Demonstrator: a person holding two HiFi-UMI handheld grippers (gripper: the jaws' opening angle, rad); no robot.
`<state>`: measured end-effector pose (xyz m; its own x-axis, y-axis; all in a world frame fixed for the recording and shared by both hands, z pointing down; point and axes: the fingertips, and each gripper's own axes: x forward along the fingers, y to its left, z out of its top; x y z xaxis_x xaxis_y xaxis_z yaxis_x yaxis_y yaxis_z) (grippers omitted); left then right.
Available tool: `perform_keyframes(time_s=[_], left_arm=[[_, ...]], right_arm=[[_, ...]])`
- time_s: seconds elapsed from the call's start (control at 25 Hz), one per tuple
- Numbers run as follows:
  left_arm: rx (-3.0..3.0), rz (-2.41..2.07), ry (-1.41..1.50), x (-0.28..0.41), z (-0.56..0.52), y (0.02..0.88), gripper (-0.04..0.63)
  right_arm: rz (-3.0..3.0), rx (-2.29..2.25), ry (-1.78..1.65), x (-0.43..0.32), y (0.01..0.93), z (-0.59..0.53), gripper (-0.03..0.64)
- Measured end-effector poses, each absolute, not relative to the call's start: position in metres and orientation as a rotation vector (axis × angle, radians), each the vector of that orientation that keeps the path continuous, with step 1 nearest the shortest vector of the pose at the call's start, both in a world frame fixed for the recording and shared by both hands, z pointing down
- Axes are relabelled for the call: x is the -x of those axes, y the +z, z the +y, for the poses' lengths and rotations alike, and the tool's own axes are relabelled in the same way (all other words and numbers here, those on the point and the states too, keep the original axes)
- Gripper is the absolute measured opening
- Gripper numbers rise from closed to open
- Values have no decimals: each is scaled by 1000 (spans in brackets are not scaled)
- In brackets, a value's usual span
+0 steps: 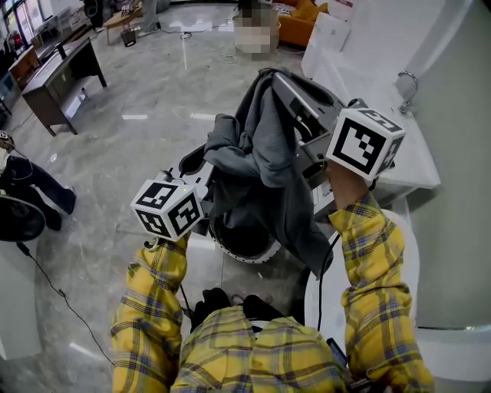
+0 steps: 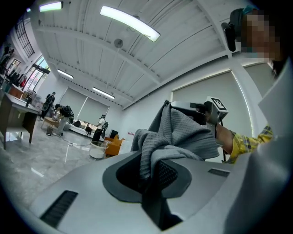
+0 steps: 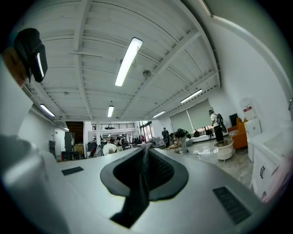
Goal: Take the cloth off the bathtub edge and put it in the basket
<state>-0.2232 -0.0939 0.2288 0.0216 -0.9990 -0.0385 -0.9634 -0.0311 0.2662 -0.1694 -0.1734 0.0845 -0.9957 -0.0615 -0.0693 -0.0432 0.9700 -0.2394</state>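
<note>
Cloth (image 2: pixel 183 132) pinched in left tool (image 2: pixel 153 171); only head view shows basket (image 1: pixel 253 259).

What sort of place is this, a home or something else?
Most likely a big open showroom or work hall, not a home: a wide polished stone floor, long strip lights on a high ceiling, an orange sofa far off, and a white bathtub standing out in the open.

1 cloth (image 1: pixel 265 146), 1 basket (image 1: pixel 265 255), 2 grippers (image 1: pixel 205 157) (image 1: pixel 274 77).
</note>
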Motion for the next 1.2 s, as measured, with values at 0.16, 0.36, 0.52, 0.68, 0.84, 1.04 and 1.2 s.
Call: perform_keyframes(time_s=[0.16,0.36,0.52,0.68,0.84,1.04,1.2], left_arm=[[-2107,-1991,-260,203,-108,275,48],[-2057,-1911,-136,189,-124,333,48],[-1996,-1858,-55,185,-128,383,48],[-1920,-1813,9,177,-124,437,48],[-1851,-1760,97,169,-115,487,48],[-1787,-1694,179,163,-109,539,48],[-1729,-1656,294,156,-100,584,48]], right_arm=[[3075,106,-452,149,140,-185,52],[3128,179,-632,138,215,-203,52],[3170,241,-738,130,274,-212,52],[3194,269,-874,119,338,-211,52],[3230,345,-983,111,400,-205,52],[3278,477,-1071,100,471,-204,53],[3297,564,-1158,87,526,-196,54]])
